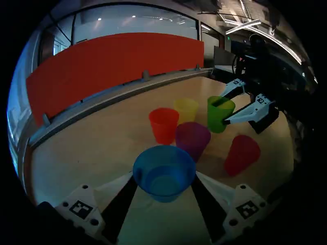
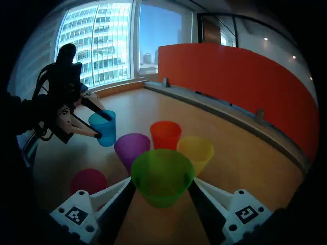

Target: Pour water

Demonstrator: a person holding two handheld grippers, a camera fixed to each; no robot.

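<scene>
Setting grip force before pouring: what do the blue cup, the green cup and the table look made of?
The blue cup: probably thin plastic, translucent and glossy; its base shows through the wall. The green cup: seemingly the same translucent plastic, smooth, light glowing through. The table: wood or wood-look laminate, pale satin surface; which one is unclear.

The left hand-held gripper (image 1: 164,177) grips the near cup (image 1: 163,165) between its two fingers. Just behind the near cup, a second cup (image 1: 192,139) stands on the worktop (image 1: 94,151). A third cup (image 1: 164,124) is behind it to the left, and a fourth cup (image 1: 186,109) is farther back. A lone cup (image 1: 242,154) sits to the right of the near cup. Far back on the right, the right hand-held gripper (image 1: 222,109) grips a fifth cup (image 1: 216,118).
</scene>
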